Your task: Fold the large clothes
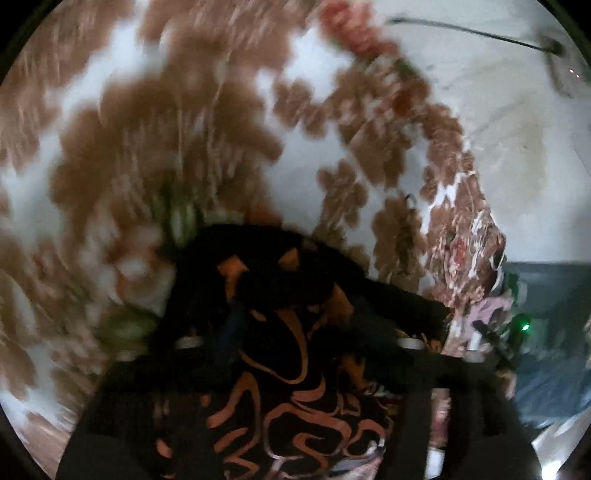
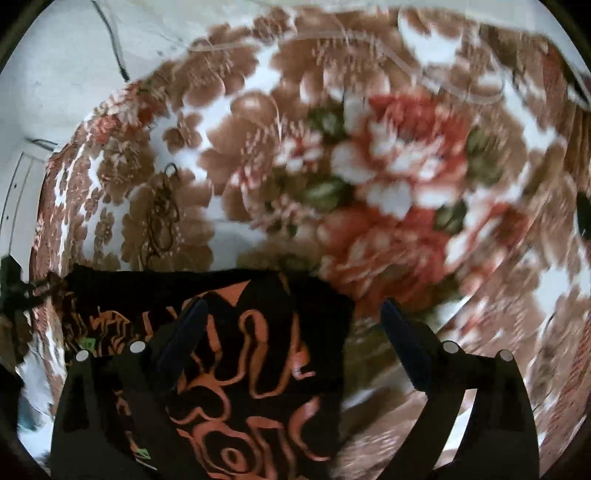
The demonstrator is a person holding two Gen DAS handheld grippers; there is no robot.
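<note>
A black garment [image 2: 258, 354] printed with orange swirling lines lies on a floral blanket [image 2: 388, 166] of brown, red and white blooms, seen from two hand-held grippers pointing steeply down at it. In the right wrist view, the right gripper [image 2: 291, 314] stands with its fingers wide apart; the left finger [image 2: 184, 332] sits over the black cloth and the right finger [image 2: 402, 336] over the blanket just past the garment's edge, neither pad pressing on fabric. In the left wrist view, the left gripper [image 1: 295, 295] is largely buried behind bunched black cloth [image 1: 280, 387], which heaps up between and over its dark fingers; its jaws appear parted, though whether they pinch the fabric cannot be told. Both views are blurred. A pale wall [image 1: 498, 110] with a thin dark cable [image 1: 461, 31] lies beyond the blanket's edge.
</note>
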